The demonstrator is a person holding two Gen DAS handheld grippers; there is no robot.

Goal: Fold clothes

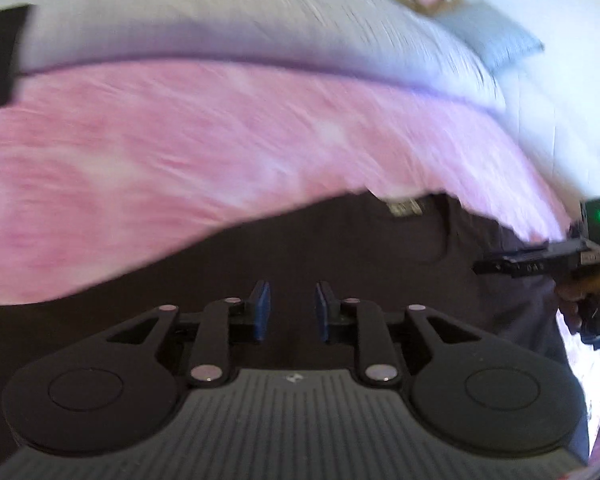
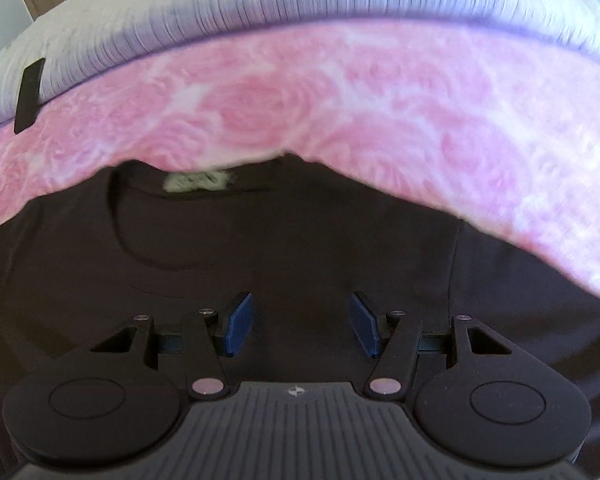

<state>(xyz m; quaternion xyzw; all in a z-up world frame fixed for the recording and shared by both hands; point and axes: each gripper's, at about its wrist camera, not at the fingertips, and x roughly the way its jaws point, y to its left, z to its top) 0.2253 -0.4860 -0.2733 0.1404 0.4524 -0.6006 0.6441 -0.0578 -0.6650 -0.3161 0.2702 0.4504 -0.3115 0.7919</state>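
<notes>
Dark plum cotton T-shirt (image 2: 300, 248): was laid flat, front up, on a pink rose-patterned bedspread (image 2: 340, 112), its round neckline and pale woven neck label (image 2: 198, 182) turned toward the far side of the bed. No fold was yet seen in it.

White ribbed blanket (image 2: 260, 4): was spread beyond the pink cover; a flat black strip (image 2: 29, 96) was lying across the seam between the two.

Left hand-held gripper (image 1: 290, 312): was held over the shirt's body, blue pads (image 1: 260, 312) parted by a narrow gap, nothing between them. Whether the fabric was touched could not be told.

Right hand-held gripper (image 2: 300, 326): was held over the chest below the neckline, blue pads set wide apart, nothing caught. It was also glimpsed at the right edge of the left wrist view (image 1: 540, 264).

Hazards noted, as judgement: both views were blurred by motion, so a pinch closed in haste could be placed off the shoulder seam. The bedspread could be gathered with the shirt if the pads were pressed too deep. A single layer caught alone would likely leave the fold skewed.
</notes>
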